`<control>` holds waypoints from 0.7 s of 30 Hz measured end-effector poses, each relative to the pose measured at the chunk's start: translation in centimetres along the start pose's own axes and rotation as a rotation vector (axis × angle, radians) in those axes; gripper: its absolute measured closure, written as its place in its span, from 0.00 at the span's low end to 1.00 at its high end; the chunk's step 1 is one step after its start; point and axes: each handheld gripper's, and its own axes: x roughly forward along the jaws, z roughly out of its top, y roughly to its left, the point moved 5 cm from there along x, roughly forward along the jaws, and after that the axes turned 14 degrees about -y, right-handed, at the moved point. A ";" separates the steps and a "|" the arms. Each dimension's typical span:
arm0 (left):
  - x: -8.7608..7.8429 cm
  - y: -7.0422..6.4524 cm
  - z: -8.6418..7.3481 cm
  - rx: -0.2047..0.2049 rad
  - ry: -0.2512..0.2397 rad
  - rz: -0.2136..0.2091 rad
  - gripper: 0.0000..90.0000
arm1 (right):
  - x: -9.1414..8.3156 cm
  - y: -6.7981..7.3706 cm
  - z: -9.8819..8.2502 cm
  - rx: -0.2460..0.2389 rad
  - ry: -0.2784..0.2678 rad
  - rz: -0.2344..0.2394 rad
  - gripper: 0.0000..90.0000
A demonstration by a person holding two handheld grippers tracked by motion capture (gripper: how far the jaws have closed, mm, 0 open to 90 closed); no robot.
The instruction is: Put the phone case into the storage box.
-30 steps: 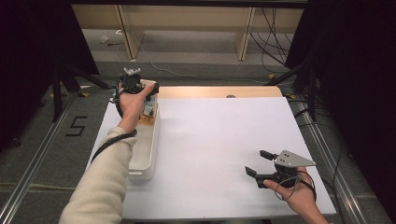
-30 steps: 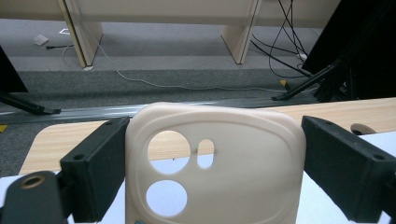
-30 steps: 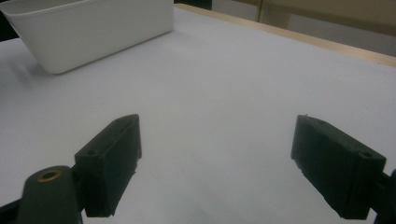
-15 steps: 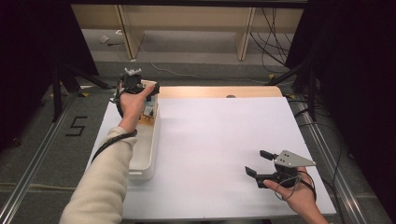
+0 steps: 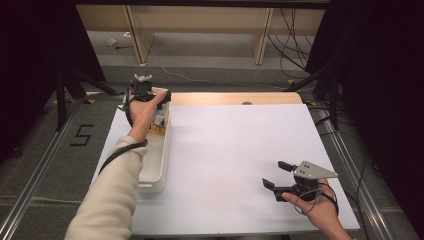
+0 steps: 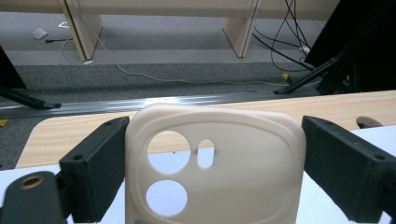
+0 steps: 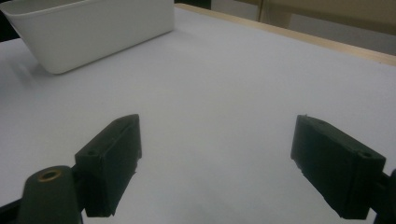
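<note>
In my left tool's view, centre frame, a cream phone case sits clamped between the jaws, held at its two long edges. In the high view that tool hangs at upper left over the white bin's far end. The case looks light, soft and bendy, so I'd squeeze gently near the edges. My right tool rests spread apart and empty on the bench, lower right.
</note>
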 end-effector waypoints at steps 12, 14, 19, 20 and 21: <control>0.4 0.1 -0.5 -0.001 0.016 0.009 0.12 | 0.0 0.0 0.0 -0.001 -0.001 0.001 0.19; 0.4 0.1 -0.5 -0.001 0.016 0.010 0.12 | 0.0 0.0 0.0 0.002 -0.001 0.000 0.19; 0.5 0.1 -0.5 -0.004 0.014 0.014 0.11 | 0.0 0.0 0.0 0.001 -0.001 0.001 0.19; 0.5 0.1 -0.5 -0.004 0.014 0.014 0.11 | 0.0 0.0 0.0 0.001 0.000 0.001 0.19; 0.5 0.1 -0.5 -0.004 0.013 0.014 0.11 | 0.0 0.0 0.0 0.001 0.000 0.001 0.19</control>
